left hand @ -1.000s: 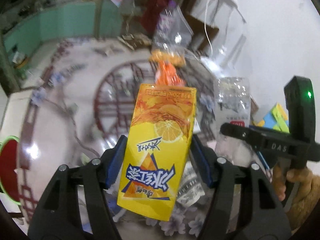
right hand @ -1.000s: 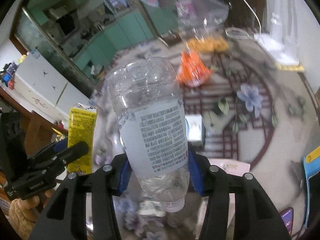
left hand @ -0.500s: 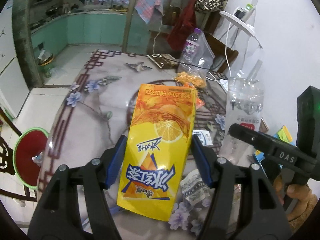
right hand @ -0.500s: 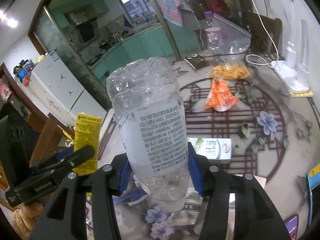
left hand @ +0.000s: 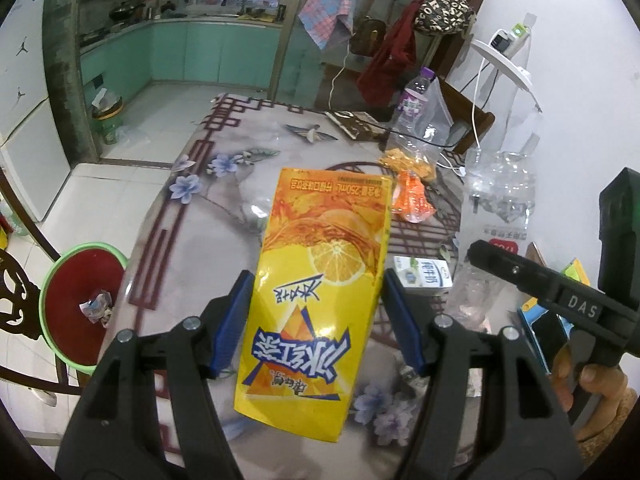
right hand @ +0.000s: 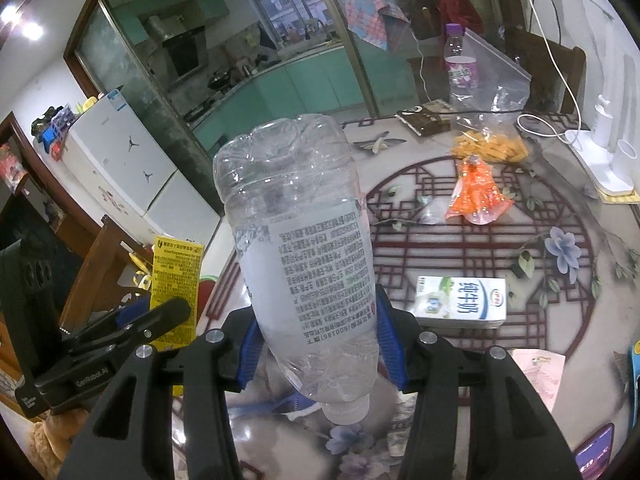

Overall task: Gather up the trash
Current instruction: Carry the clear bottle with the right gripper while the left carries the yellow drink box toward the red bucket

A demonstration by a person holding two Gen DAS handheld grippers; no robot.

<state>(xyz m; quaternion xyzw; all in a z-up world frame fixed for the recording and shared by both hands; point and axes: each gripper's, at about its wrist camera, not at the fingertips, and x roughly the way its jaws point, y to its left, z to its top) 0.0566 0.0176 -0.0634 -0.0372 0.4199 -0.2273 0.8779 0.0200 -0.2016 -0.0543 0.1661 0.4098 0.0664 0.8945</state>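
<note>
- Below you is a glass-topped table (left hand: 208, 216) with a floral pattern; green kitchen cabinets (left hand: 200, 52) stand behind it.
- Your left gripper (left hand: 316, 320) pinches a yellow drink carton (left hand: 320, 280), lifted above the table.
- Your right gripper (right hand: 316, 336) clamps a clear plastic bottle (right hand: 304, 248), cap towards you.
- A milk carton (right hand: 460, 300) lies on the table beyond the bottle.

You've got a white fridge (right hand: 120, 160) at far left, teal kitchen cabinets (left hand: 208, 54) at back, a white stand (right hand: 612, 168) w/ cable on the patterned table's (left hand: 224, 208) right edge, a plaid cloth (left hand: 330, 12) hanging beyond.
</note>
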